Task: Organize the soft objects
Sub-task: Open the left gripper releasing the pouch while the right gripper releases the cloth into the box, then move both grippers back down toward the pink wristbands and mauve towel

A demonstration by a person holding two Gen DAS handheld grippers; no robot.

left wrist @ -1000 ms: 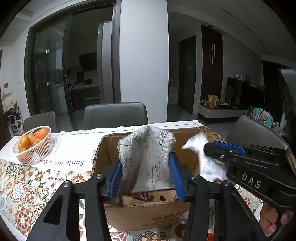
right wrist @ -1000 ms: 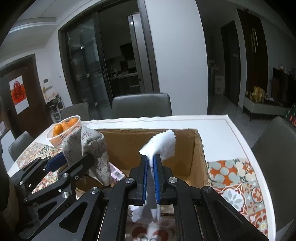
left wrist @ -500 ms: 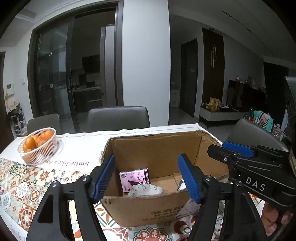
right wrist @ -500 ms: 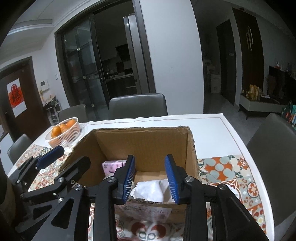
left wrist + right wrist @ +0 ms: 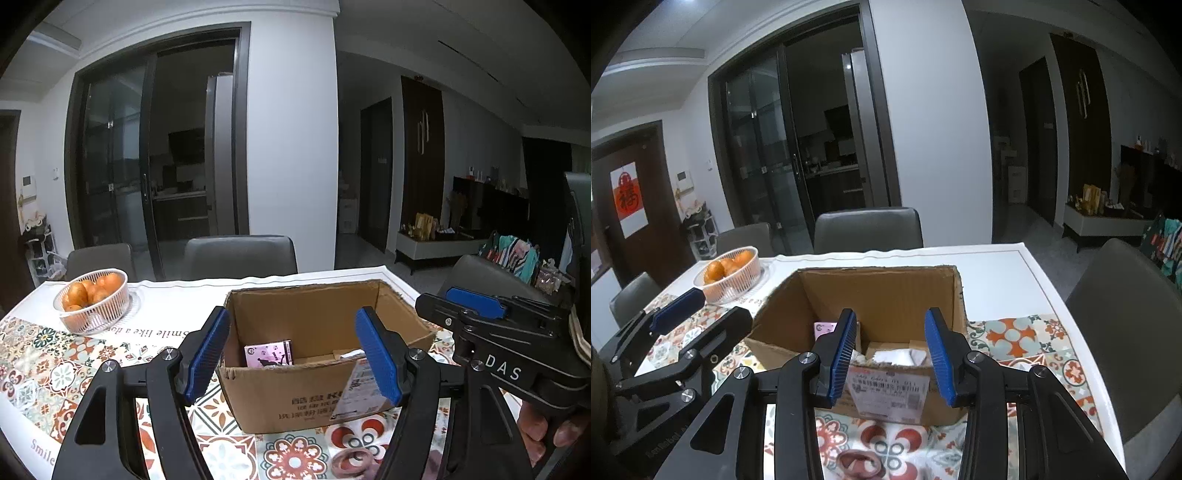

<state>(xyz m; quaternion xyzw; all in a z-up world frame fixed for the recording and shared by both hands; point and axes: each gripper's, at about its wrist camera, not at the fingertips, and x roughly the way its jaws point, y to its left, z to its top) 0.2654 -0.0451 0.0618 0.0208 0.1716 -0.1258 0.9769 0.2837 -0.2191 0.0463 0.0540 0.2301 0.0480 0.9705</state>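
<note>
1. Cardboard box (image 5: 321,354) on the patterned tablecloth (image 5: 44,362) already holds a white cloth (image 5: 899,356) and a pink packet (image 5: 269,353).
2. Left gripper (image 5: 295,350) gapes wide, empty; its jaws have just been opening.
3. Right gripper (image 5: 892,356) stands partly open, empty, also just opening.
4. A brownish ring-shaped item (image 5: 858,463) on the near tablecloth looks left to stow.

Wrist views, side by side, sharing box (image 5: 317,354)
</note>
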